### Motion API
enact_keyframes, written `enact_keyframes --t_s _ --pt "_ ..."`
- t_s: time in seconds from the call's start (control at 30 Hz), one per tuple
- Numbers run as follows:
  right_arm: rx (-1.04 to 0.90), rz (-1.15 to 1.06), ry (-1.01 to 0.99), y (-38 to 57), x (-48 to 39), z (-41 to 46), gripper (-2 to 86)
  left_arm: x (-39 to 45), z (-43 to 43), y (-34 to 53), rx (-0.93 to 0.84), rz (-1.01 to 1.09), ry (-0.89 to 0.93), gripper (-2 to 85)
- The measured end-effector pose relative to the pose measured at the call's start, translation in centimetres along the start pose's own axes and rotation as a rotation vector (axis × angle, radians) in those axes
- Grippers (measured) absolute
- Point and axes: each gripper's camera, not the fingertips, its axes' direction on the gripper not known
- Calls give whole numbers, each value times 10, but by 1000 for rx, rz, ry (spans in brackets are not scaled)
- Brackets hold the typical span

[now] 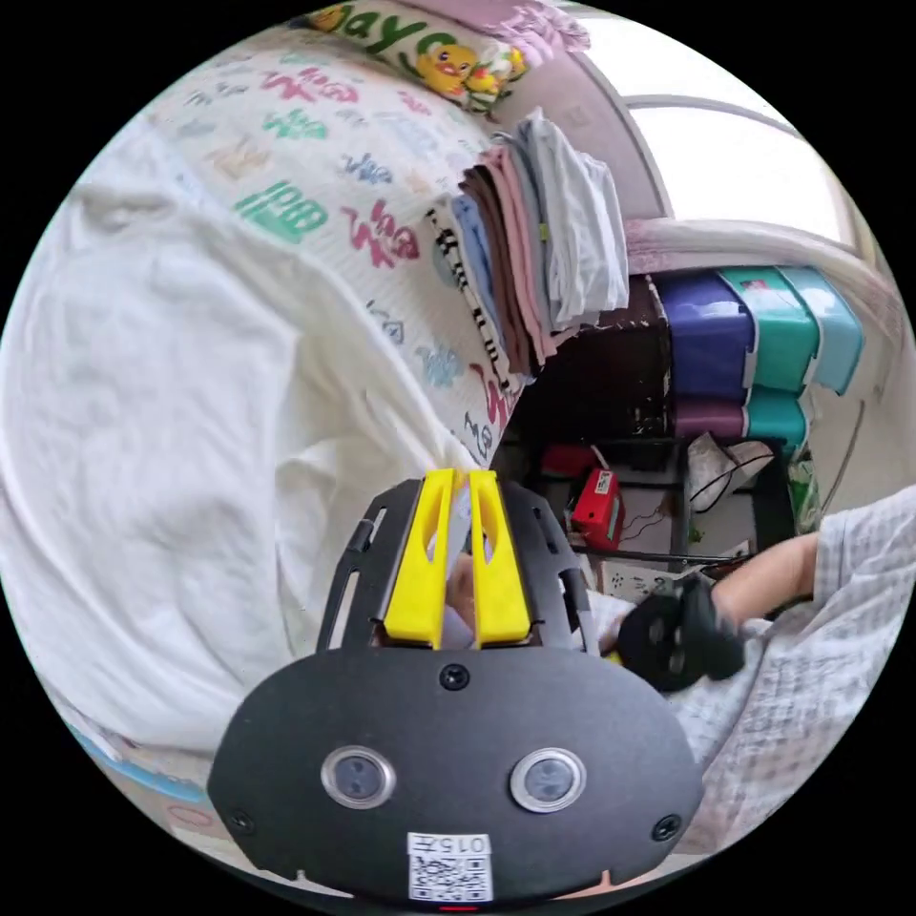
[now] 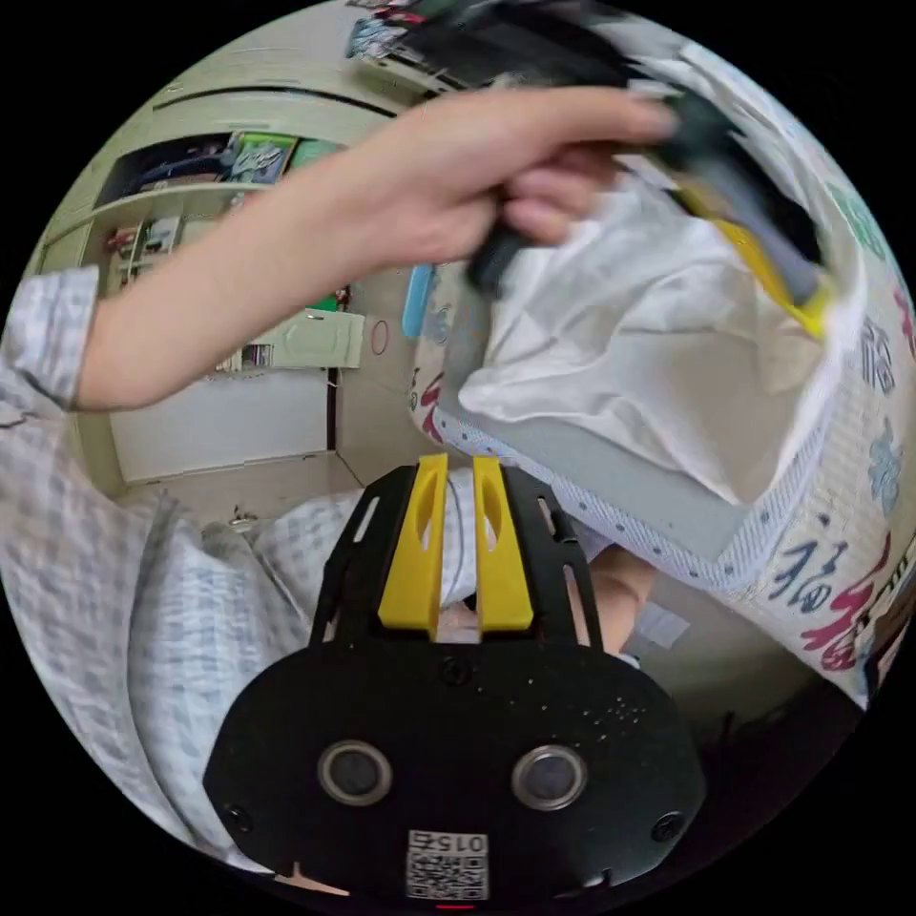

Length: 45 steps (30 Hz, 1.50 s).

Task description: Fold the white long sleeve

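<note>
The white long sleeve (image 1: 172,401) lies spread and wrinkled on the printed bed cover (image 1: 315,162). My left gripper (image 1: 456,474) has its yellow jaws pressed together on the garment's near edge, with pale cloth in the slit between them. In the right gripper view that left gripper (image 2: 763,248) is blurred, held by a hand (image 2: 496,191), and sits at the upper corner of a raised flap of the white long sleeve (image 2: 649,353). My right gripper (image 2: 456,463) is shut on nothing, off the bed's edge, in front of the person's checked clothes. Its black body (image 1: 682,634) hangs beside the bed.
A stack of folded clothes (image 1: 534,248) stands on the bed's far side, next to a duck-print pillow (image 1: 429,48). Purple and teal storage boxes (image 1: 763,334) and a red item (image 1: 599,506) sit below by the window. A cupboard (image 2: 219,420) stands behind the arm (image 2: 286,248).
</note>
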Motion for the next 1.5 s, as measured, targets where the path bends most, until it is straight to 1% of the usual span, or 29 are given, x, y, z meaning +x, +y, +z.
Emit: enact_keyframes --t_s 0.03,0.07,0.13,0.2,0.23,0.27,0.3,0.33,0.37,0.4,0.47,0.53,0.6,0.67,0.73,0.8,0.83,0.87,0.93,1.0,1.13,1.2,1.23,1.3,1.43,1.5 --pt "12 53 2 -2 15 -10 62 -9 -1 12 31 -31 23 23" --pt "38 98 42 -8 28 -23 64 -23 -5 36 100 -99 54 30" --pt "71 148 125 -28 42 -42 69 -39 -11 74 202 -208 50 45" --pt "107 130 199 -57 40 -59 78 -55 -10 131 329 -430 -49 69" --pt "124 99 261 -80 31 -65 85 -57 -8 144 358 -481 -72 71" --pt "127 54 326 -105 18 -66 97 -62 0 170 398 -574 -115 75" --pt "122 30 355 -117 11 -63 103 -65 12 189 404 -657 -140 79" --pt "89 -26 392 -142 -3 -52 115 -66 20 197 397 -691 -142 80" --pt "26 -79 407 -166 -15 -33 125 -65 36 207 383 -734 -147 83" --pt "-14 -100 418 -177 -20 -21 130 -62 51 210 371 -749 -167 85" --pt "-147 -146 505 -210 -35 26 137 -56 73 210 344 -773 -223 88" --pt "-198 -162 581 -225 -46 52 133 -56 94 210 334 -839 -278 93" --pt "-195 -183 661 -234 -61 66 108 -61 125 210 319 -903 -262 100" --pt "-220 -228 710 -243 -83 83 101 -62 145 206 300 -924 -279 99" --pt "-236 -231 737 -248 -95 94 85 -57 155 202 306 -935 -352 94" --pt "-233 -190 739 -251 -103 97 50 -53 168 194 304 -939 -405 83" --pt "-205 -147 729 -250 -106 94 25 -53 172 192 298 -939 -421 75" --pt "-169 -103 699 -247 -107 86 18 -54 179 189 261 -952 -438 60" --pt "-125 -18 645 -240 -106 73 11 -58 188 187 219 -953 -415 23" --pt "-77 57 596 -228 -104 60 6 -61 189 196 256 -965 -363 8" --pt "-21 176 579 -192 -102 53 2 -57 178 214 320 -959 -348 -1" --pt "-6 213 552 -175 -101 62 2 -48 168 219 323 -926 -382 -2" --pt "4 237 512 -164 -101 72 1 -46 165 219 312 -915 -399 -3" --pt "17 270 455 -149 -102 94 1 -39 158 216 245 -868 -496 -3" --pt "30 306 383 -118 -112 174 1 -44 158 209 136 -828 -576 -3" --pt "49 328 372 -106 -118 212 1 -56 170 196 37 -784 -600 -1"
